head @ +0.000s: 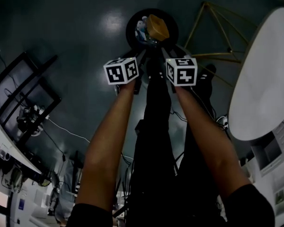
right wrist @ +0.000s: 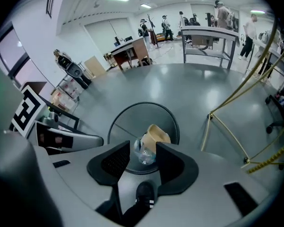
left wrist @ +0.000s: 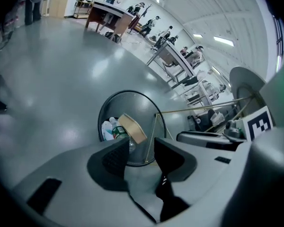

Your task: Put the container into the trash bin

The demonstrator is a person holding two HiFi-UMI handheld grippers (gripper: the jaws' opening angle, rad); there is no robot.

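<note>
A tan, bowl-shaped container (head: 157, 27) lies tilted in the mouth of the round black trash bin (head: 129, 32), on top of plastic bottles (left wrist: 109, 128). Both grippers hang just above the near side of the bin, side by side. My left gripper (head: 141, 64) is open, with nothing between its jaws; through the gap I see the container (left wrist: 131, 127) and the bin (left wrist: 142, 105). My right gripper (head: 168, 56) is open too and holds nothing; the container (right wrist: 157, 135) sits beyond its jaws inside the bin (right wrist: 142, 106). Neither gripper touches the container.
A gold wire frame (head: 213, 32) stands on the floor right of the bin, and beyond it a white round table (head: 262, 74). A black rack (head: 23, 93) and cables are at the left. Desks and people stand far off across the grey floor.
</note>
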